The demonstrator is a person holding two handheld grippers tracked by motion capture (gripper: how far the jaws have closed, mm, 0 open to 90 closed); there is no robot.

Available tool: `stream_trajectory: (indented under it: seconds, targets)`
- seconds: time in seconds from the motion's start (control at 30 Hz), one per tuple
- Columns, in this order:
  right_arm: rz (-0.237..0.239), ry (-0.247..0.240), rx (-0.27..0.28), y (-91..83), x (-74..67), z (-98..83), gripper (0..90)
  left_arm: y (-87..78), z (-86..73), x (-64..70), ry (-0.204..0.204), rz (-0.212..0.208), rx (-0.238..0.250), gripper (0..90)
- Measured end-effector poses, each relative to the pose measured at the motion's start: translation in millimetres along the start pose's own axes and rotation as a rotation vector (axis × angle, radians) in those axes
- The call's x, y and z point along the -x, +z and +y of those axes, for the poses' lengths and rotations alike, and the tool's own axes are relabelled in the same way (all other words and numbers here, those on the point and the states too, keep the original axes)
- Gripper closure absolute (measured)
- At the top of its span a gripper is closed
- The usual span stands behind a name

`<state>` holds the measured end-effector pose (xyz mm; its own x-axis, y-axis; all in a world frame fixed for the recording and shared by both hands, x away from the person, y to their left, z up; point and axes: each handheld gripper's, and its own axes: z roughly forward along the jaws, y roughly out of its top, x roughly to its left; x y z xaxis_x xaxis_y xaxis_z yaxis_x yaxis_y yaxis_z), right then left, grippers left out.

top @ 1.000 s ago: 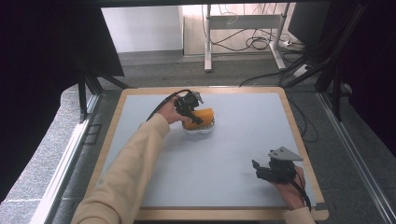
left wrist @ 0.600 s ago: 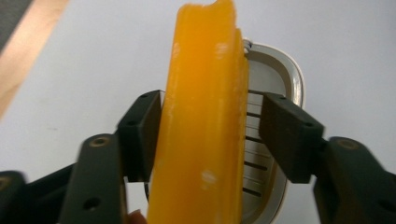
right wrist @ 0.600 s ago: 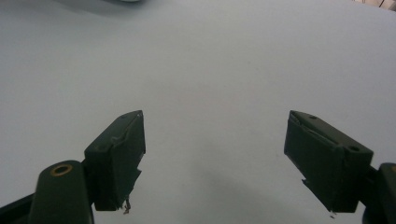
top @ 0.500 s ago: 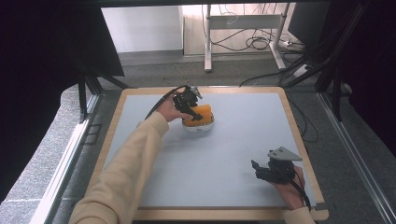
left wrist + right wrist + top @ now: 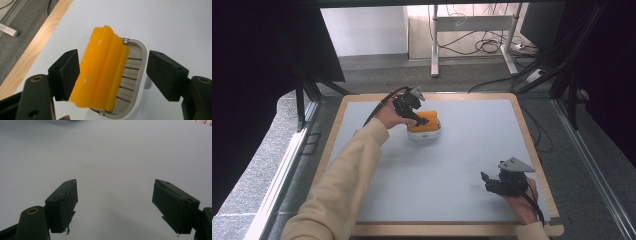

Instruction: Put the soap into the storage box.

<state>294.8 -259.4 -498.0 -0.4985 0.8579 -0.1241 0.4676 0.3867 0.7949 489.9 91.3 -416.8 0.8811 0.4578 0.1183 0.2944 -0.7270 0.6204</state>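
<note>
At the near edge of the bench, at about five o'clock in the high view, the right gripper was held low over the bare surface, well apart from the work. Its jaws were seen wide open in the right gripper view, with nothing between them.

Farther off, toward twelve o'clock, the left gripper was poised just above the white dish, in which the orange soap bar had been set. The step in hand was judged to be the release of the bar into the dish. The left jaws had just been opening and stood wide. In the left gripper view the orange soap bar lay between them, leaning tilted against the nine o'clock wall of the white dish. The pad at nine o'clock was just beside the bar's edge, perhaps touching it, while the pad at three o'clock stood clear of the dish's far rim, so no grip was held.

For the next move, a straight lift away from the dish was thought to be called for, with the jaws kept wide so that the leaning bar would not be dragged out by the near pad.
</note>
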Motion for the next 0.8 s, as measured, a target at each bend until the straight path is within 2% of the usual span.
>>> stream_trajectory:
  seconds: [0.17,0.2,0.37,0.43,0.57,0.7,0.77,0.8]
  targets:
    - [-0.001,-0.001,0.006,0.1,-0.5,0.4,20.5,-11.9,-4.2,6.1,-0.02,-0.002,0.02,25.7]
    - [-0.001,-0.004,0.006,0.0,-0.9,0.4,20.5,-17.2,-8.2,9.4,-0.035,-0.013,0.035,26.0]
    - [-0.003,-0.004,0.006,-1.0,-1.2,0.5,20.5,-26.2,-18.4,17.8,-0.051,-0.011,0.045,26.6]
    - [-0.003,-0.002,0.008,-0.6,-1.0,0.6,20.5,-35.2,-27.5,26.1,-0.069,-0.015,0.062,26.7]
    - [-0.003,-0.003,0.009,-0.6,-0.8,1.3,20.5,-44.0,-37.5,34.6,-0.086,-0.01,0.071,26.8]
    - [-0.002,-0.004,0.012,-0.4,-1.8,2.4,20.5,-55.6,-54.9,44.8,-0.121,-0.025,0.098,27.0]
    - [-0.002,-0.005,0.012,-0.2,-2.1,2.4,20.5,-60.0,-63.1,49.7,-0.127,-0.015,0.097,27.0]
    - [-0.003,-0.004,0.015,-0.5,-2.2,2.5,20.5,-64.1,-72.1,55.9,-0.131,-0.004,0.097,26.8]
